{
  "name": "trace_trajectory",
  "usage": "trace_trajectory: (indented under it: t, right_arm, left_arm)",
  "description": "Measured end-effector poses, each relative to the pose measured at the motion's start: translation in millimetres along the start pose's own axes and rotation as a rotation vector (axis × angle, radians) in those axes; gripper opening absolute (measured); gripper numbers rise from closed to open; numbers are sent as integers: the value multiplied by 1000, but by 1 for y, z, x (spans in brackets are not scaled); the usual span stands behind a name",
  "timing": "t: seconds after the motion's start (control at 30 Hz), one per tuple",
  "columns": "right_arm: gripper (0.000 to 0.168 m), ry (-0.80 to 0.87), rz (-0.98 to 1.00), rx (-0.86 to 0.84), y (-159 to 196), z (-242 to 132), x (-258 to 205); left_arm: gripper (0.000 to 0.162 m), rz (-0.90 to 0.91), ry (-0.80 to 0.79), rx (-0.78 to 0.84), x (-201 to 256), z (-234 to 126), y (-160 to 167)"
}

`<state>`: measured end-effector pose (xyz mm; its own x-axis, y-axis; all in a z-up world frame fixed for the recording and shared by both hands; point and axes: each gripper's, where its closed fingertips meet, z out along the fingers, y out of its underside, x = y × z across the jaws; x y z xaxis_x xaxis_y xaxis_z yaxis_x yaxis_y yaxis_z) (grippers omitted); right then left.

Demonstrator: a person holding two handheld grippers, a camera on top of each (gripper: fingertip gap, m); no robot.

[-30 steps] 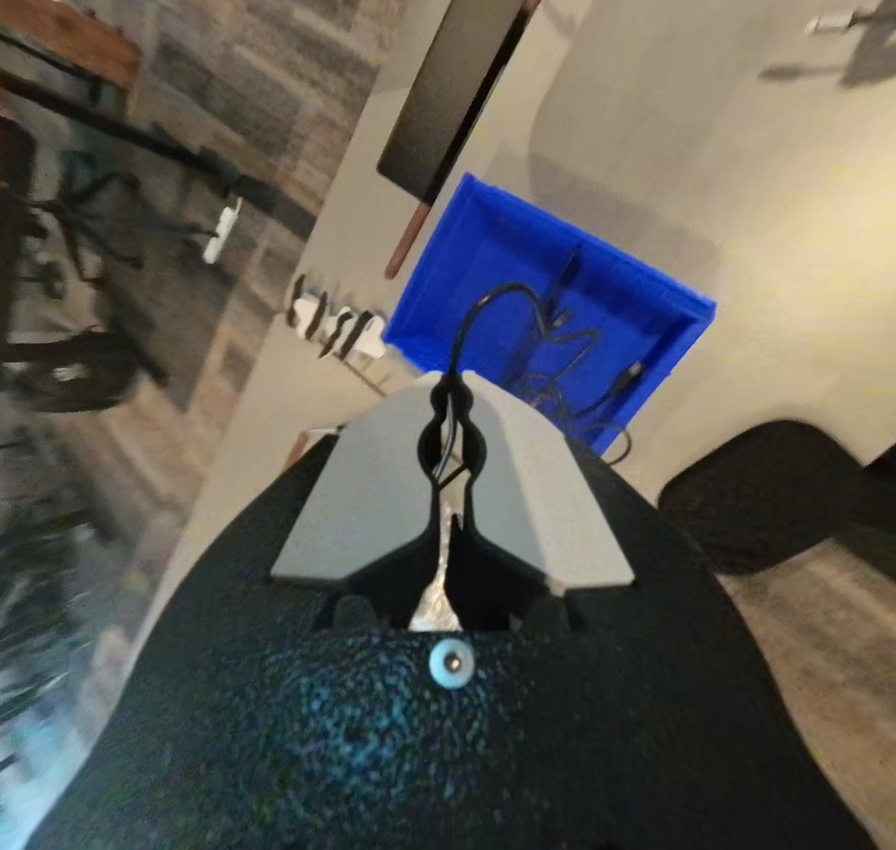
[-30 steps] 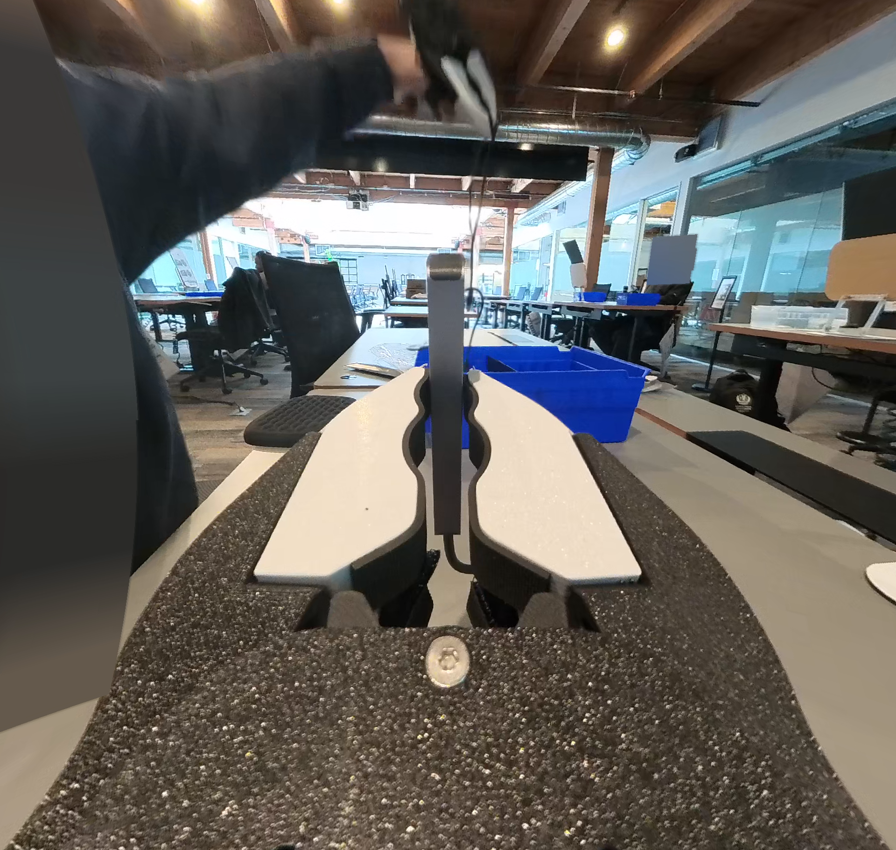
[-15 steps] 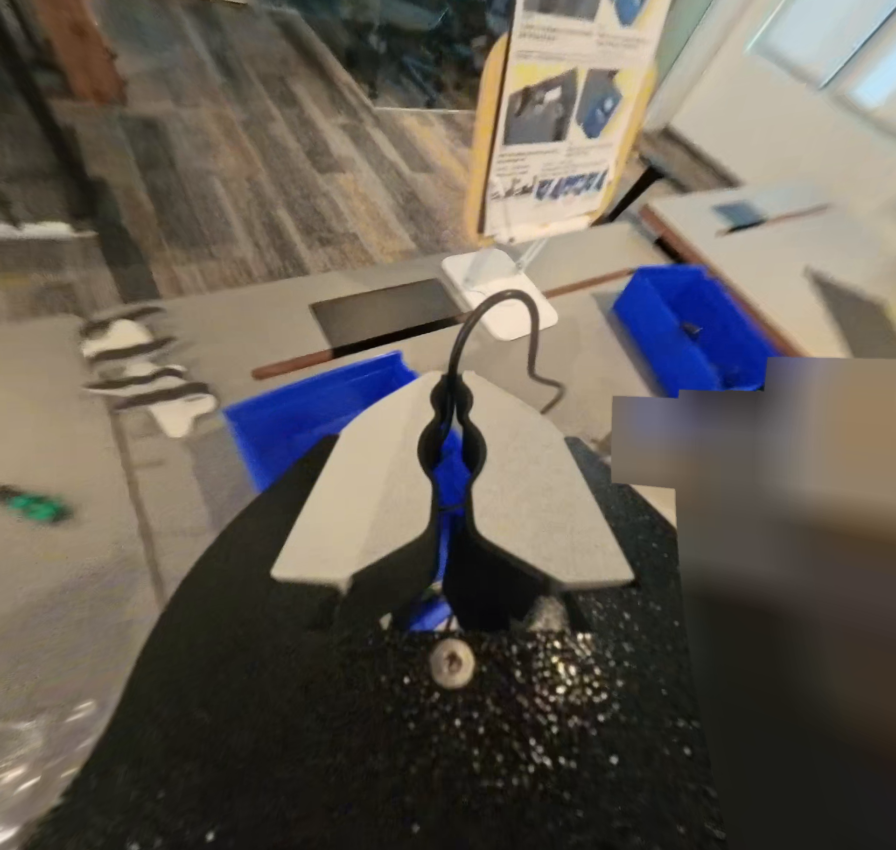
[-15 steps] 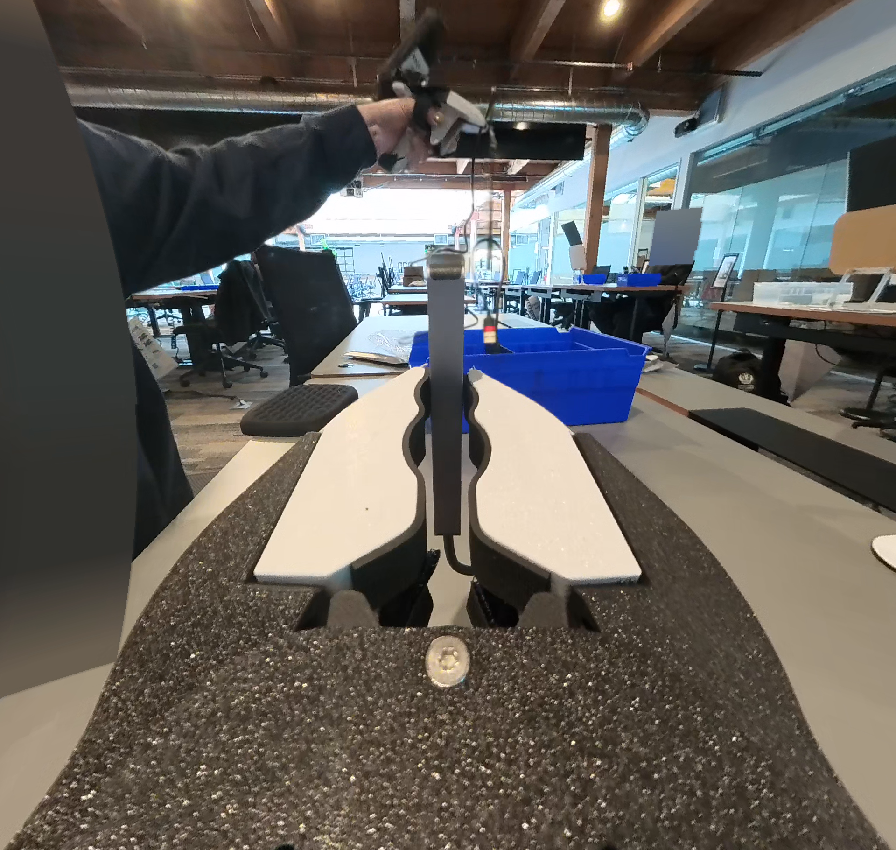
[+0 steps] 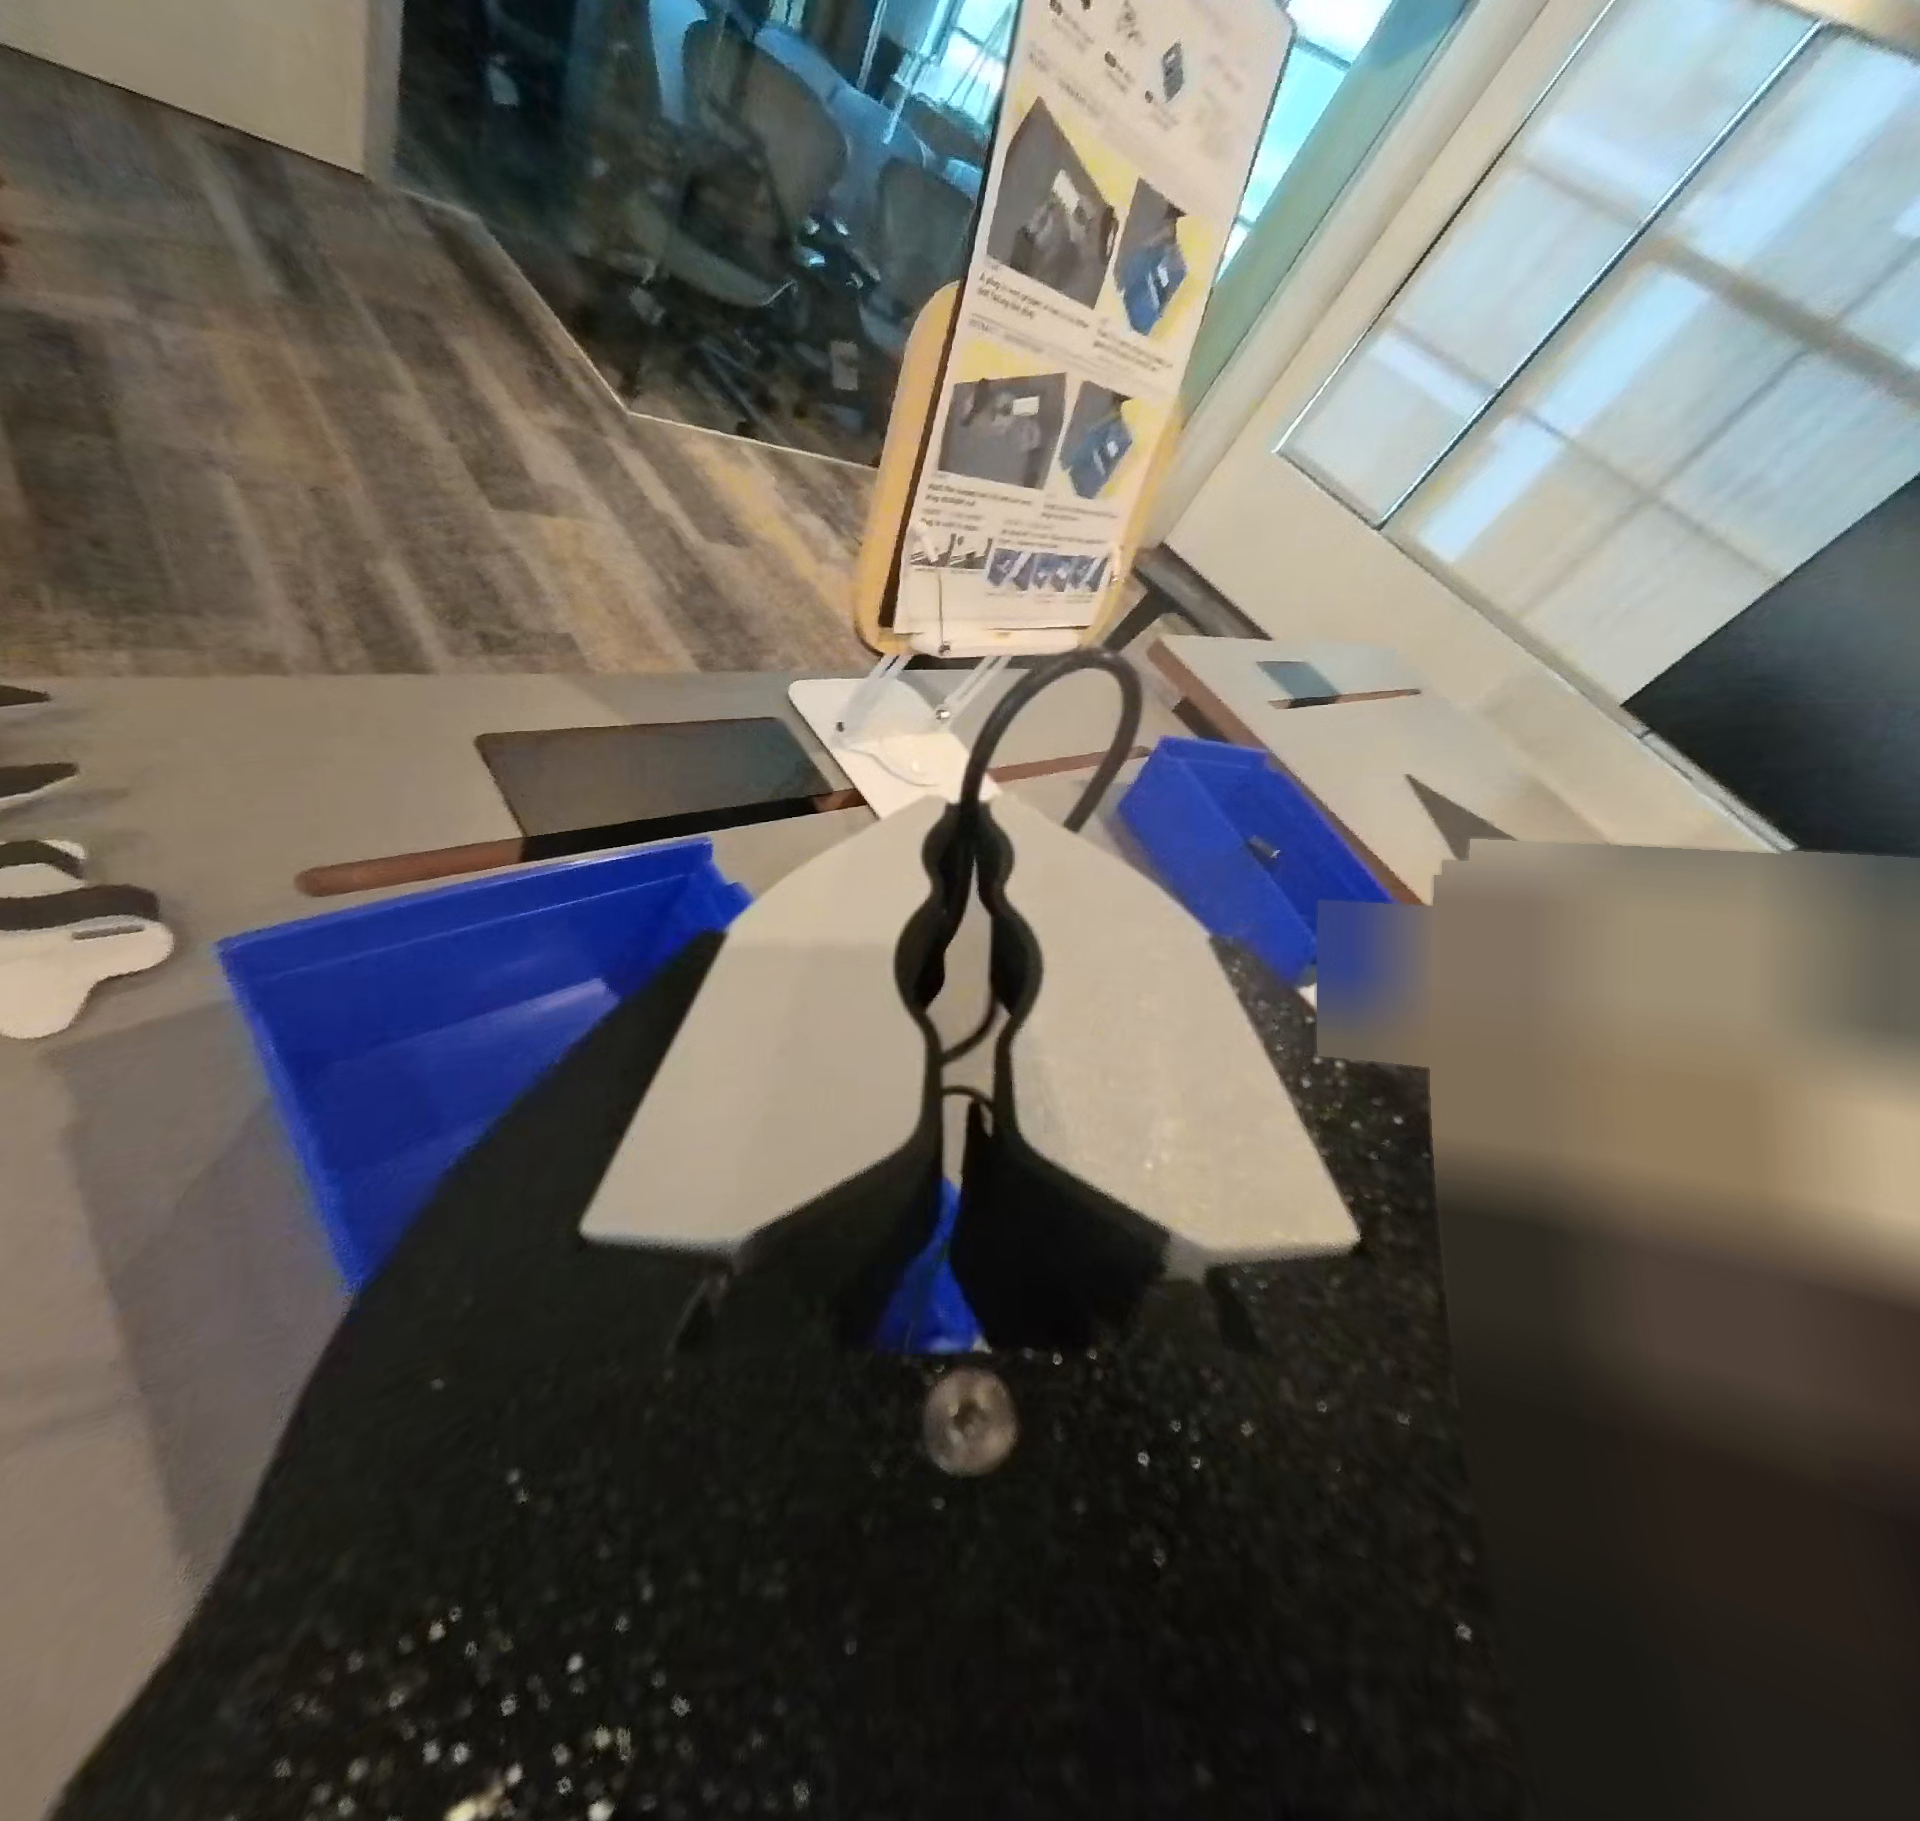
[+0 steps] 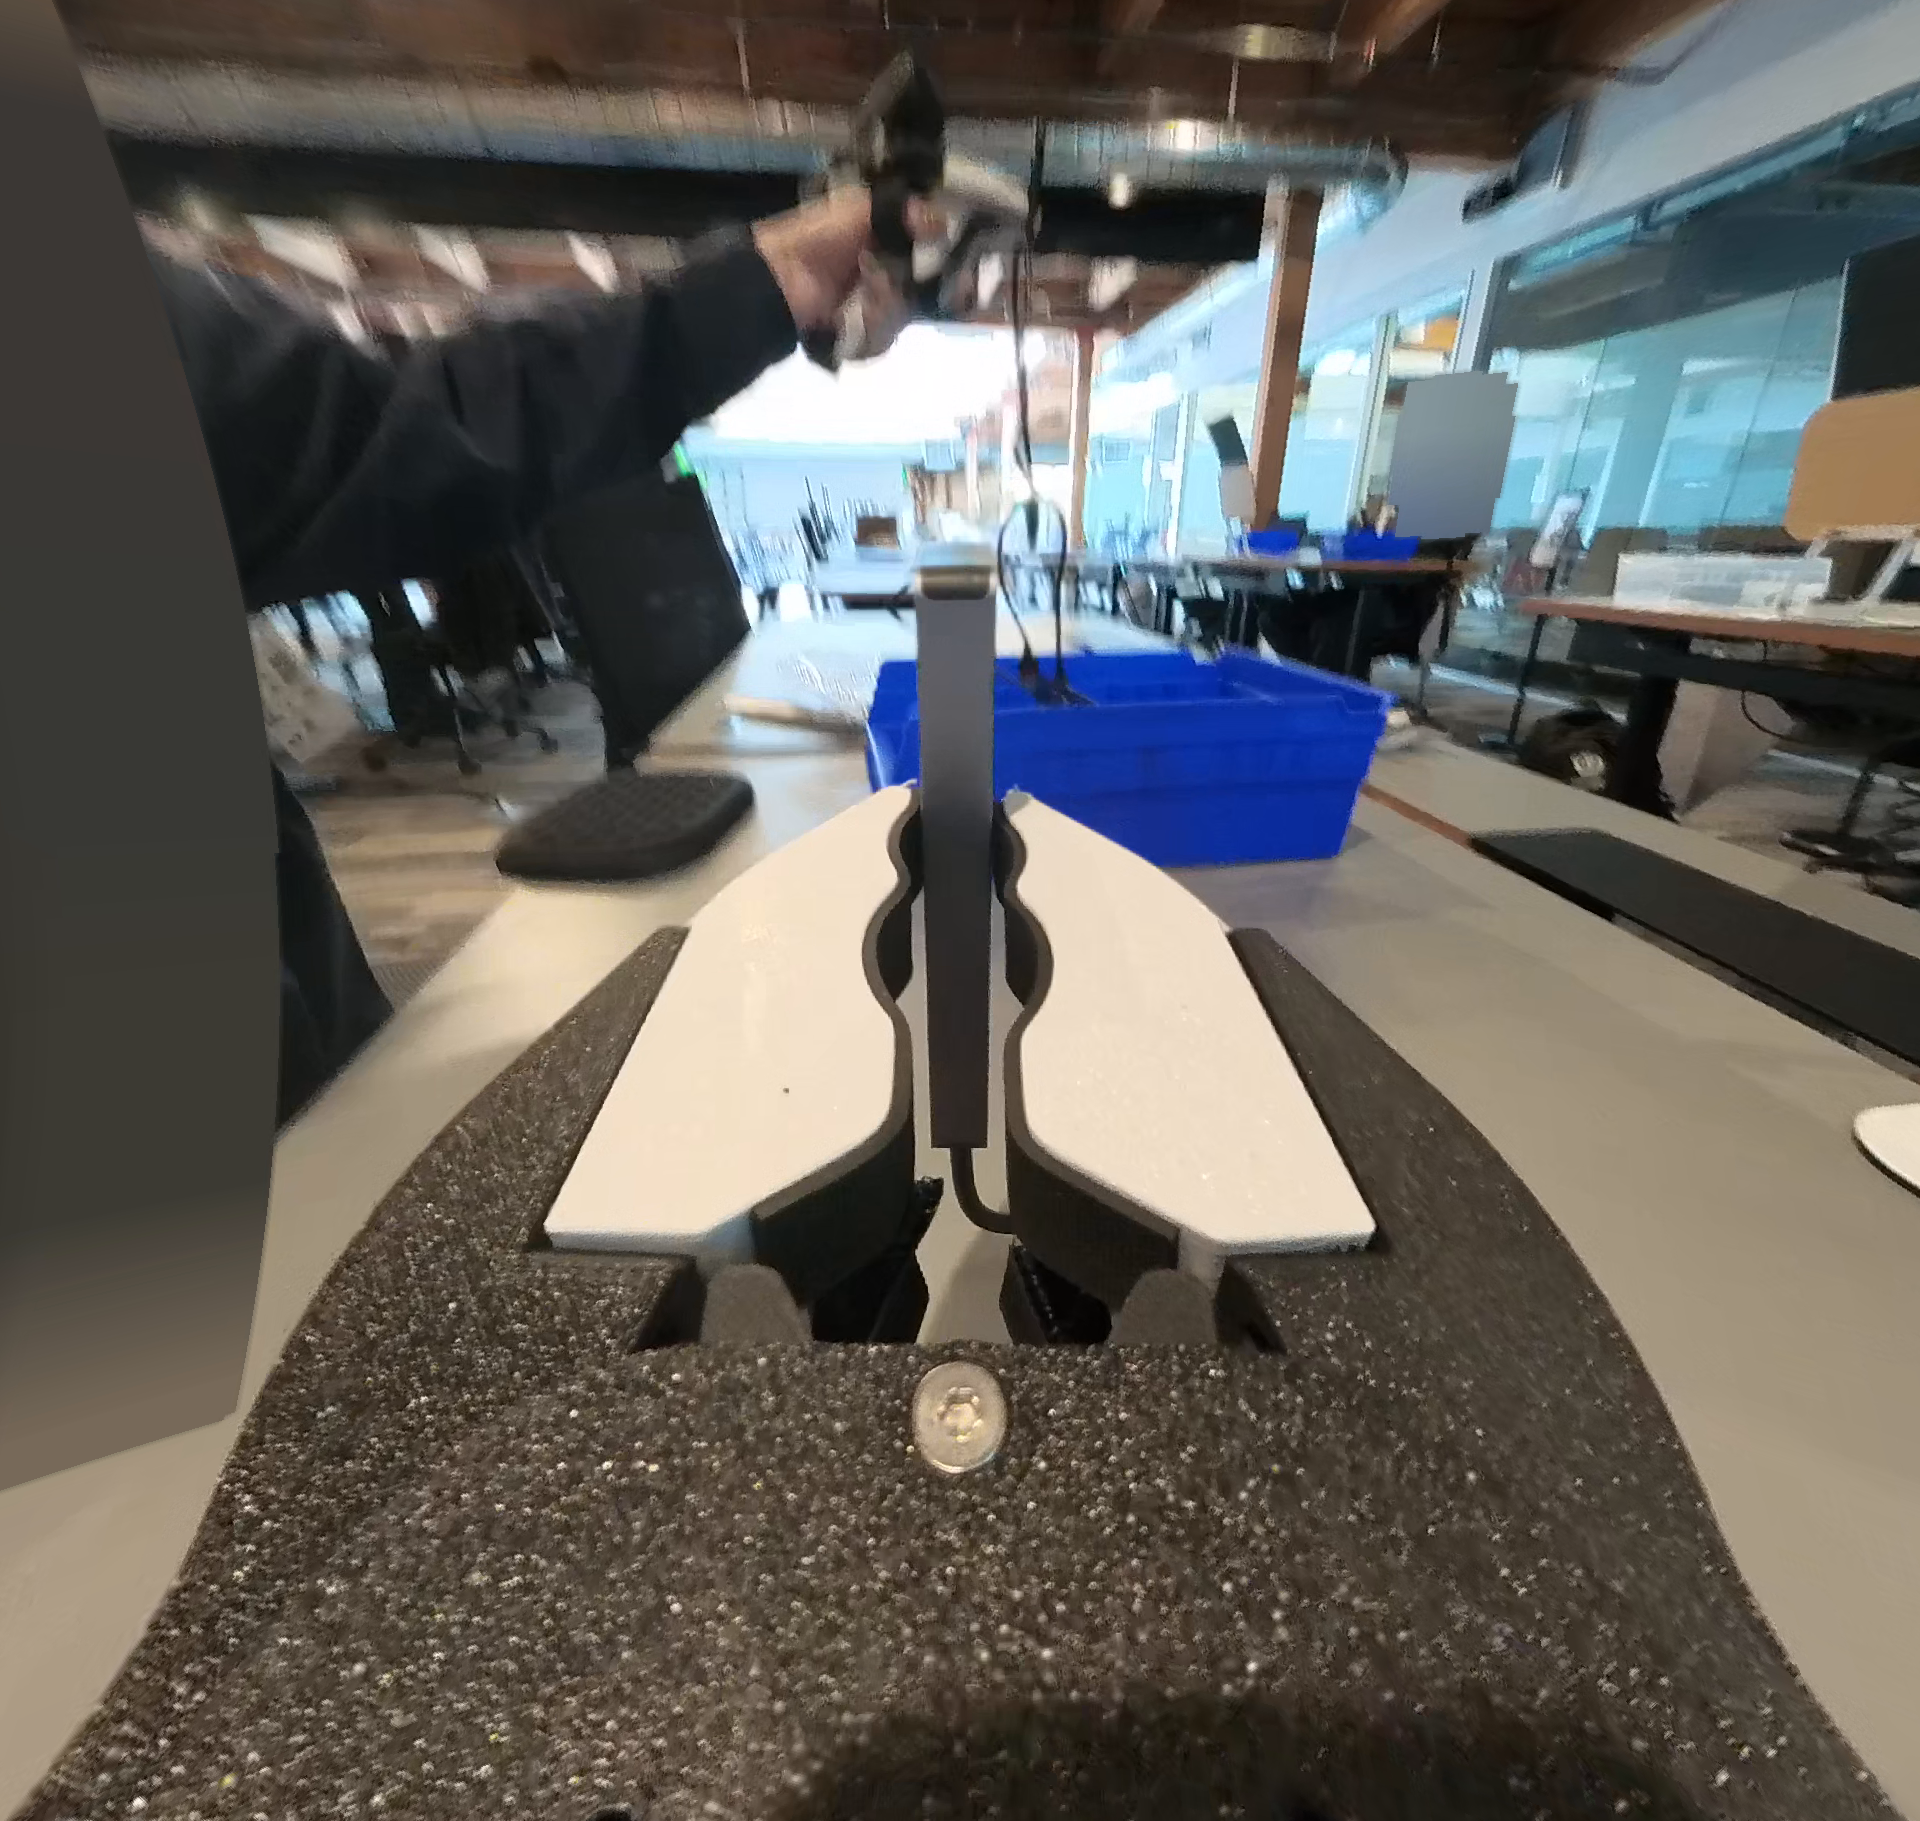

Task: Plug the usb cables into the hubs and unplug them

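Observation:
My left gripper (image 5: 961,815) is shut on a thin black usb cable (image 5: 1049,691), which arches up past the fingertips. In the right wrist view the left gripper (image 6: 914,202) is held high by a hand. The cable (image 6: 1023,369) hangs from it down into the blue bin (image 6: 1122,763). My right gripper (image 6: 958,795) is shut on a slim dark grey hub (image 6: 954,836). The hub stands upright between the fingers, low over the grey table (image 6: 1507,1023), with its thin lead curling out at the bottom.
The left wrist view shows the blue bin (image 5: 468,961) below the gripper, a second blue bin (image 5: 1226,836), a sign on a white stand (image 5: 1060,317) and a black pad (image 5: 655,774). A black armrest (image 6: 623,821) lies left of the table.
My left gripper has swung from looking down into the bin to looking across the table, still holding the cable aloft. My right gripper with the hub has barely moved.

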<state>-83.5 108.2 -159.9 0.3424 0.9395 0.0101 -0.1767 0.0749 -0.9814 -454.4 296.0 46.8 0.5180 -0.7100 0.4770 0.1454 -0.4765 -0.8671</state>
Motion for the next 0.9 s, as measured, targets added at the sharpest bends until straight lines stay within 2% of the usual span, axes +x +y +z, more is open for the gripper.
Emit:
trace_trajectory:
  t: [0.07, 0.23, 0.53, 0.63, 0.67, 0.7, 0.73, 0.77, 0.83, 0.87, 0.9]
  right_arm:
    - [12, 8, -26, -50, 8, 2, -2]
    - [12, -23, -24, -88, 16, 11, -7]
    - [12, 9, -79, -188, 29, 11, -3]
    - [12, 5, -82, -190, 28, 10, -5]
    - [12, 7, -82, -191, 28, 10, -6]
    - [12, 7, -81, -190, 27, 10, -6]
    - [12, 6, -82, -192, 25, 10, -6]
    - [12, 0, -76, -188, 27, 11, -5]
    - [12, 2, -76, -186, 29, 11, -6]
    - [12, 5, -76, -189, 27, 10, -7]
    - [12, 5, -76, -190, 26, 10, -7]
  left_arm:
    - [2, 24, 10, -14, 3, 1, 2]
    - [2, 23, 190, 51, 31, -1, -8]
    - [2, 39, 160, 55, 27, 3, -4]
    - [2, 47, 264, 141, 41, -4, -15]
    - [2, 45, 234, 175, 37, -6, -20]
    - [2, 40, 139, 166, 22, -4, -18]
    - [2, 21, 15, 96, 0, 0, -8]
    - [3, 5, 7, 47, -3, 4, 1]
    - [2, -17, 228, 150, 35, -1, -9]
    - [2, 24, 180, 187, 33, -3, -12]
    - [2, 55, 65, 176, 16, -3, -10]
